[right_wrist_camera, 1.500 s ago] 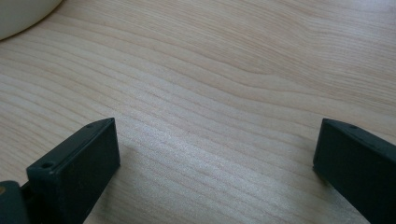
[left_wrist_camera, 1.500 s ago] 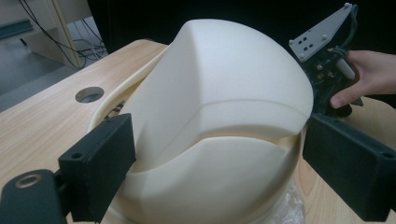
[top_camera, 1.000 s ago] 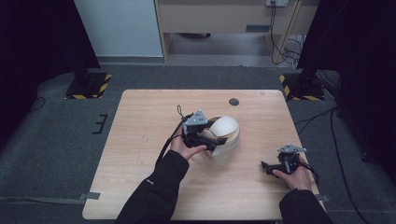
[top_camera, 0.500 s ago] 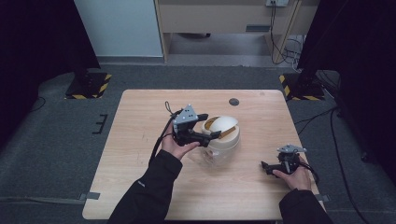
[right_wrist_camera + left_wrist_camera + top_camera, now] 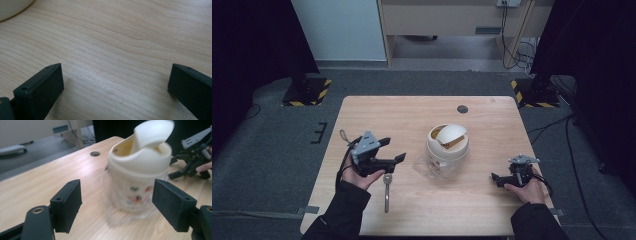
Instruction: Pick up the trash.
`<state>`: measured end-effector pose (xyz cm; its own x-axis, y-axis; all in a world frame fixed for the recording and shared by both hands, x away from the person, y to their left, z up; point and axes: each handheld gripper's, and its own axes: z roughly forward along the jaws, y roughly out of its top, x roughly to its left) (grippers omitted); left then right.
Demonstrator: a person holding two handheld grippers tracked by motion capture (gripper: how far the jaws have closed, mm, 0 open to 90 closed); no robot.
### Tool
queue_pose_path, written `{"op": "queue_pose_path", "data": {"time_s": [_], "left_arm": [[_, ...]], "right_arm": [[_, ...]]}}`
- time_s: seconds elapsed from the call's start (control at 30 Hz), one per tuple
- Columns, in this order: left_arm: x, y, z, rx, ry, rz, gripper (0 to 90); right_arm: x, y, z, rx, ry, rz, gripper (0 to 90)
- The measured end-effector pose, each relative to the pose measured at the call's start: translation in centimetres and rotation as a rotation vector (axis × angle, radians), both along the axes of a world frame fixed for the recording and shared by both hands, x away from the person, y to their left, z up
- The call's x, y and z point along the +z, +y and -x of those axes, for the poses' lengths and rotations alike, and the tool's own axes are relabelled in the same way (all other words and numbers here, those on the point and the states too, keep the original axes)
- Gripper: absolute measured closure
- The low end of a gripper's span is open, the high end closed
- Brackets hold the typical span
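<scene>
1. The right gripper (image 5: 115,92) points low over the desk (image 5: 120,45), its two black fingers (image 5: 40,92) spread wide apart with bare wood between them.
2. A cream, rounded edge (image 5: 11,7) sits at the top left corner.

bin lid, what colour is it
Cream white; the swing lid is tilted open on the small bin, clearest in the left gripper view.
</scene>
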<state>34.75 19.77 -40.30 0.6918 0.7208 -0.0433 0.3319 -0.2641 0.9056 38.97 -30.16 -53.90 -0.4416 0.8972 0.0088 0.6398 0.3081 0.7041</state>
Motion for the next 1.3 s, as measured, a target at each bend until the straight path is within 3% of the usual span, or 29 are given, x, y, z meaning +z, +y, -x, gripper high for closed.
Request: {"op": "queue_pose_path", "data": {"time_s": [0.2, 0.4, 0.53, 0.73, 0.83, 0.93, 1.07, 1.3], "left_arm": [[-4.3, 2.0, 2.1, 0.09, 0.106, -0.017, 24.1], [-7.4, 1.7, 2.6, 0.146, 0.202, -0.135, 26.5], [-9.2, 1.2, 2.5, 0.173, 0.291, -0.18, 28.8], [-10.8, 0.4, 2.2, 0.185, 0.366, -0.264, 32.5], [-11.2, -0.1, 2.1, 0.177, 0.381, -0.301, 35.6], [-11.3, -0.4, 2.0, 0.182, 0.368, -0.33, 39.5], [-11.3, -0.2, 1.9, 0.188, 0.351, -0.322, 49.3], [-11.3, 0.4, 1.5, 0.195, 0.34, -0.306, 74.5]], "right_arm": [[0.0, 0.0, 0.0, 0.004, -0.001, 0.0, 0.6], [0.0, 0.2, 0.1, 0.003, -0.002, -0.003, 1.2], [0.0, 0.2, 0.1, 0.004, -0.003, -0.003, 1.2], [0.0, 0.3, 0.2, 0.005, -0.004, -0.002, 1.2], [0.0, 0.3, 0.1, 0.005, -0.005, -0.001, 1.2], [0.0, 0.3, 0.2, 0.006, -0.003, -0.002, 1.2], [0.0, 0.3, 0.2, 0.008, -0.003, 0.0, 1.2], [0.0, 0.4, 0.2, 0.004, -0.004, -0.003, 1.9]]}}
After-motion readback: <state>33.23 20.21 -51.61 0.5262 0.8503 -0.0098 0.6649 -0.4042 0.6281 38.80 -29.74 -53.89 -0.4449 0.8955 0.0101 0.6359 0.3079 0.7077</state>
